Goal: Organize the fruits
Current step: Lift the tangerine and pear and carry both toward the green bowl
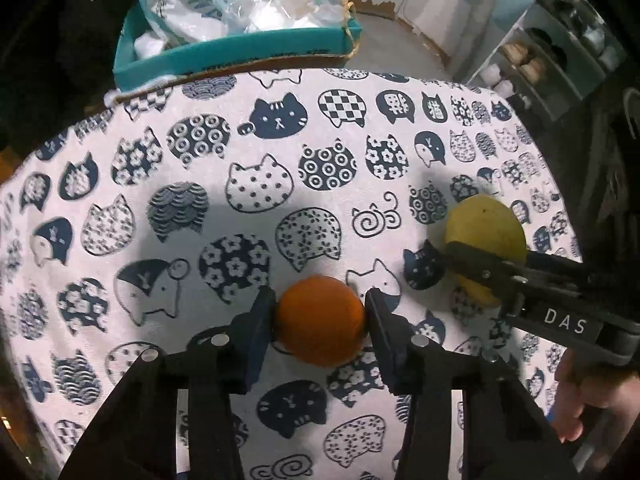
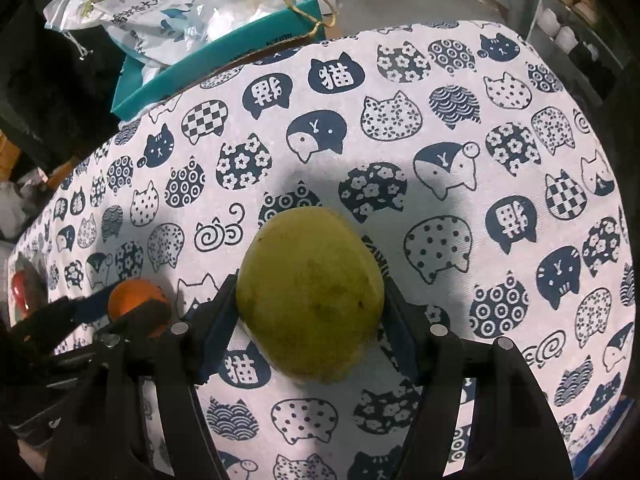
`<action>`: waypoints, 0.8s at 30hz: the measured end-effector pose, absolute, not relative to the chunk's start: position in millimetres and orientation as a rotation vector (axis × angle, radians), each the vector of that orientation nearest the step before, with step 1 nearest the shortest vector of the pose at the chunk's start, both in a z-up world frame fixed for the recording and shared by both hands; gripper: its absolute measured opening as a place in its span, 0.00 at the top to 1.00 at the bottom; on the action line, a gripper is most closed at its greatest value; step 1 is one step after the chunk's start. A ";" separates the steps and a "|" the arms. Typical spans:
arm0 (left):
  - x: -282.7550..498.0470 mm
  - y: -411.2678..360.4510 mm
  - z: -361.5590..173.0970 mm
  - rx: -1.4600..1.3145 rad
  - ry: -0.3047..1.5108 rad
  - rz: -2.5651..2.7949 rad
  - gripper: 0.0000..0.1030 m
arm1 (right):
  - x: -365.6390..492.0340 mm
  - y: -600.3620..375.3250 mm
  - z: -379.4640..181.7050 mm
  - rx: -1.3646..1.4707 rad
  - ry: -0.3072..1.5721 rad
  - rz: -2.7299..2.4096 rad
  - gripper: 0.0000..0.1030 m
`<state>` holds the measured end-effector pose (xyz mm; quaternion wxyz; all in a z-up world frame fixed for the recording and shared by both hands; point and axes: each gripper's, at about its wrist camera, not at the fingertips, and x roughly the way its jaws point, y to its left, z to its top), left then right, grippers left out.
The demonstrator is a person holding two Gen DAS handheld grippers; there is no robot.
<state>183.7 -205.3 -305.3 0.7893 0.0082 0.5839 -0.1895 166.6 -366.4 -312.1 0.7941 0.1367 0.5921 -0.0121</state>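
Orange fruit [image 1: 319, 322] sits pinched between left gripper [image 1: 320, 320] jaws on the cat-print worktop [image 1: 280, 160]. Right of the orange, right gripper [image 2: 310, 300] jaws pinch a yellow-green mango [image 2: 312, 292].

Your two black grippers, left gripper [image 1: 320, 316] and right gripper [image 2: 310, 300], show silver screws, dark-blue pads; one lettered "DAS".

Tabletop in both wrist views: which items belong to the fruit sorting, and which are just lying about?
Part of the job:
- orange, pinched in the left tool
- yellow-green fruit, perhaps a mango, between the right tool's fingers
- red fruit at the table edge

Lying about:
- teal box
- plastic bags inside it
- cat-print tablecloth
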 end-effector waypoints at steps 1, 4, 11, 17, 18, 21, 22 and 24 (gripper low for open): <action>182.2 -205.9 -303.8 0.042 1.244 -0.399 0.55 | 167.4 -365.0 -313.6 0.298 1.276 -0.024 0.34; 181.0 -202.1 -302.6 0.037 1.238 -0.396 0.55 | 169.2 -357.8 -313.4 0.264 1.265 -0.033 0.35; 175.1 -191.4 -287.1 0.038 1.193 -0.376 0.56 | 162.5 -352.5 -300.6 0.177 1.226 -0.063 0.35; 165.5 -184.0 -262.8 0.041 1.140 -0.365 0.56 | 148.5 -347.5 -275.0 0.133 1.168 -0.072 0.35; 163.8 -182.4 -258.9 0.037 1.133 -0.363 0.56 | 146.2 -345.9 -270.0 0.129 1.158 -0.073 0.35; 158.3 -174.3 -247.0 0.032 1.113 -0.356 0.56 | 139.4 -344.1 -258.3 0.126 1.133 -0.066 0.35; 155.9 -171.0 -242.7 0.030 1.104 -0.351 0.56 | 136.7 -342.8 -253.4 0.123 1.124 -0.063 0.35; 152.1 -165.2 -235.0 0.024 1.090 -0.344 0.56 | 132.6 -340.3 -245.2 0.120 1.106 -0.058 0.35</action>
